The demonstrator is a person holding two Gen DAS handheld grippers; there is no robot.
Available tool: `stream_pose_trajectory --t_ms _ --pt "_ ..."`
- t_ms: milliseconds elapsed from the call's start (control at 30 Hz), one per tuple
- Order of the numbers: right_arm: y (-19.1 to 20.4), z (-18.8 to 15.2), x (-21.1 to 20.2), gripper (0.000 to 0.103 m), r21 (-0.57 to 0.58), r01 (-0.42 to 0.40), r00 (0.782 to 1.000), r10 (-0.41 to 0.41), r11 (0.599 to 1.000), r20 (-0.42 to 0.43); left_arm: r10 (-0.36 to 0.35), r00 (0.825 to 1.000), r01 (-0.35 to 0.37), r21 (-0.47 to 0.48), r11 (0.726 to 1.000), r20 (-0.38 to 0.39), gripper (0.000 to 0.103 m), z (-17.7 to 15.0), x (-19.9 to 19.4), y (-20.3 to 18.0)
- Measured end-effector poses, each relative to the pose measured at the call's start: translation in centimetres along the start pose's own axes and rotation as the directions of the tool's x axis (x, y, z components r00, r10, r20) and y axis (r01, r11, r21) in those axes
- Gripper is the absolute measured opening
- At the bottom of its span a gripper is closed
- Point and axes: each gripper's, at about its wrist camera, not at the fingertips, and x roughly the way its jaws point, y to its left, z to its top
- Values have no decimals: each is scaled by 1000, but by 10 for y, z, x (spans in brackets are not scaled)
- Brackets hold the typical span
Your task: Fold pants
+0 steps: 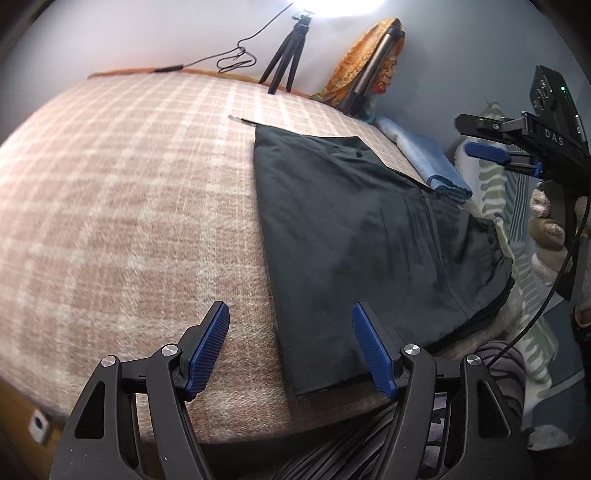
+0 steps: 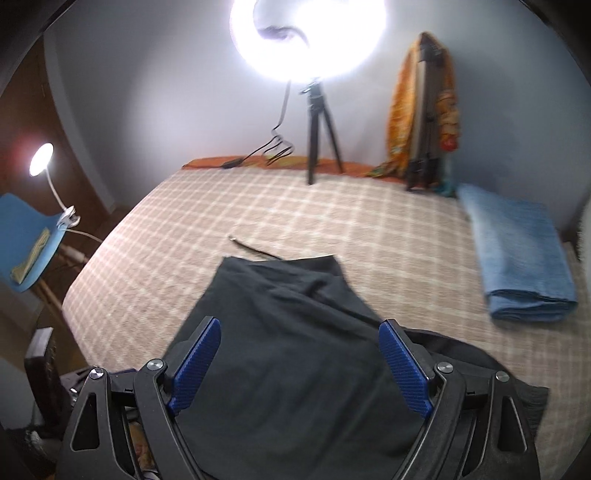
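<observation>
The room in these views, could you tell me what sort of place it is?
Probably a bedroom used for recording: black pants lie on a bed with a checked blanket, a ring light on a tripod stands behind, and a folded blue towel lies nearby.

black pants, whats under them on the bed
The black pants lie flat on the checked pink blanket, which shows all around them. Whatever lies directly beneath the fabric is covered.

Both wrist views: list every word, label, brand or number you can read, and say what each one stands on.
"DAS" – white letters on the black body of the right tool, seen in the left wrist view.
Nothing else is readable: the round markings on the black plate above those letters are too small to make out.
The right wrist view shows no text on the black pants, the folded blue cloth or the checked blanket.
</observation>
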Motion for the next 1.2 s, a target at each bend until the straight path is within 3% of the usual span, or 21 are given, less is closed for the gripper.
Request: stream_pose_trajectory --t_ms 233,433,667,933,1200 --pt "36 8 43 89 9 -90 990 91 996 -110 -89 996 90 -97 991 17 65 2 2 9" --pt "60 11 85 84 55 -121 969 130 991 -212 -115 993 117 -114 987 20 40 1 9 7" --pt "89 17 124 81 72 -118 945 134 990 -298 -154 987 158 -167 973 41 22 3 14 10" --pt "122 24 162 79 12 -22 926 24 1000 -377 -165 983 175 -137 975 80 18 4 5 1" --pt "155 21 193 77 -120 86 887 -130 989 -442 -165 983 172 -77 982 84 18 10 8 -19"
